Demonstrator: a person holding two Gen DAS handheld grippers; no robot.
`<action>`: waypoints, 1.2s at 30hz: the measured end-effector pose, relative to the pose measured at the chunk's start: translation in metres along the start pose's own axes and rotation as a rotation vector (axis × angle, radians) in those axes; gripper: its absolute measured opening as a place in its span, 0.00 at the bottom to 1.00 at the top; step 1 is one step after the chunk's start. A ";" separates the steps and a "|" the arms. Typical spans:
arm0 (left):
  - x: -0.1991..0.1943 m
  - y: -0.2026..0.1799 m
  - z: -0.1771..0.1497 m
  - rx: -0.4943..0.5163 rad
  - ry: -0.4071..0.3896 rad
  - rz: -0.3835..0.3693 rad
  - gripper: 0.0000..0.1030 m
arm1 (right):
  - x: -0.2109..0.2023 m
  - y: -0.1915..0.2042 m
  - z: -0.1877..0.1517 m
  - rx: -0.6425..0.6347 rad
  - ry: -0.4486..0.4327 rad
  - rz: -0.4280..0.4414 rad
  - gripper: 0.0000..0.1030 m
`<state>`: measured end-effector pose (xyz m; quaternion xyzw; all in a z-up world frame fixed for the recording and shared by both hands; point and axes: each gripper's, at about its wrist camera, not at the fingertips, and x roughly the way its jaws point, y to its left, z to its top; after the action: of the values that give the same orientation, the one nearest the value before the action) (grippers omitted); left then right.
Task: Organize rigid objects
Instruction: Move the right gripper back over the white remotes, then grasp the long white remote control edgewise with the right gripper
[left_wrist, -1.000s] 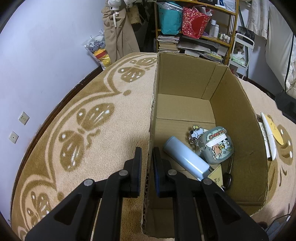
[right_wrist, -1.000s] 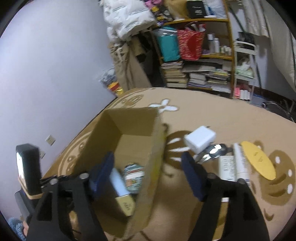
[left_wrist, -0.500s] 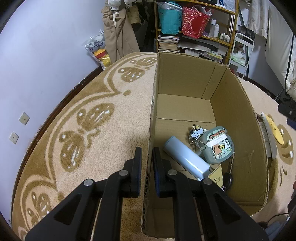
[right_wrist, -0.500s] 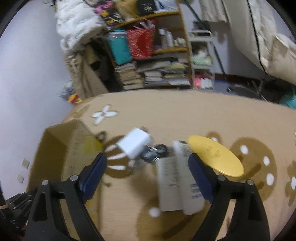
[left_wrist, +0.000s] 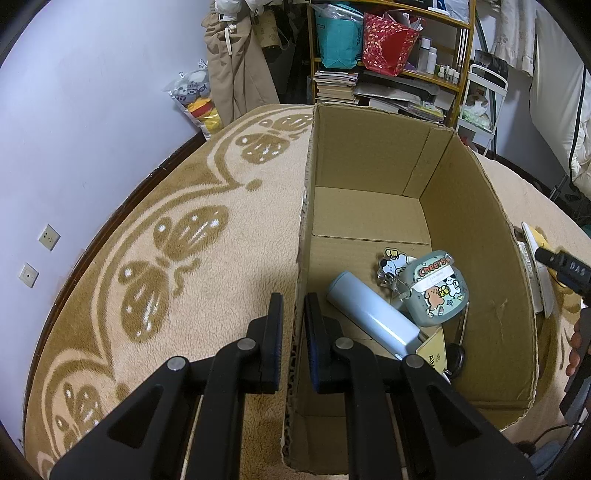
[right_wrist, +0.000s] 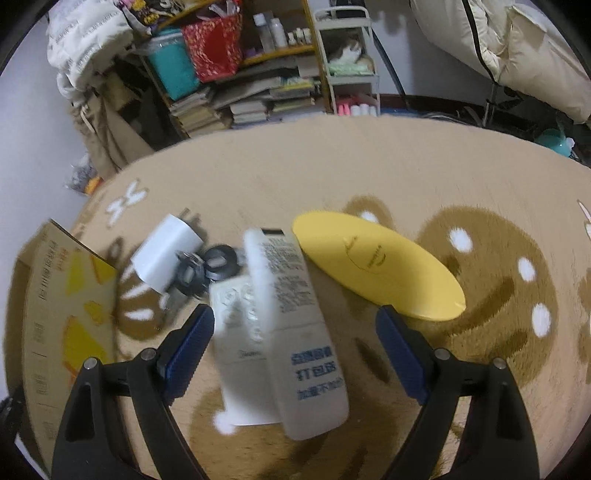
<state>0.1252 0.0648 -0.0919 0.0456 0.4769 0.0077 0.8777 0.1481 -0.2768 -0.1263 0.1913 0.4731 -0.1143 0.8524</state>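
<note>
since the earlier frame the right gripper (right_wrist: 295, 339) has been swung away from the cardboard box (left_wrist: 476, 236) and brought down over the loose things on the rug (right_wrist: 369, 166), while the left gripper (left_wrist: 293, 332) has been kept where it was. its jaws are pinched narrow on the near wall of the box, one pad inside and one outside, so the box is steadied. the right jaws are spread wide and nothing is held between them. below them lie two white remotes (right_wrist: 291, 321), one partly overlapping the other, with a yellow oval case (right_wrist: 376, 266) just beside them, and a white charger (right_wrist: 166, 254) and dark keys (right_wrist: 207, 266) further toward the box. a blue bottle (left_wrist: 369, 314) and a green pouch (left_wrist: 436, 288) are already seen in the box. the step in hand is judged to be a pick of the upper remote. it is best straddled across its narrow width, the jaws lowered until the pads sit on both long edges, so that the remote underneath is not caught. the box should be kept pinned meanwhile.
</note>
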 end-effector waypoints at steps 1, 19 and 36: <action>0.000 0.000 0.000 0.000 0.000 0.000 0.11 | 0.003 0.000 -0.001 -0.007 0.012 -0.008 0.91; 0.000 -0.001 0.000 -0.001 0.000 -0.001 0.12 | 0.004 0.004 -0.008 -0.089 0.008 -0.102 0.61; 0.000 0.000 0.000 -0.001 0.000 -0.001 0.12 | 0.004 -0.029 -0.006 0.115 0.020 0.003 0.27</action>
<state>0.1248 0.0649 -0.0921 0.0451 0.4769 0.0074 0.8778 0.1348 -0.3008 -0.1384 0.2418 0.4741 -0.1377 0.8353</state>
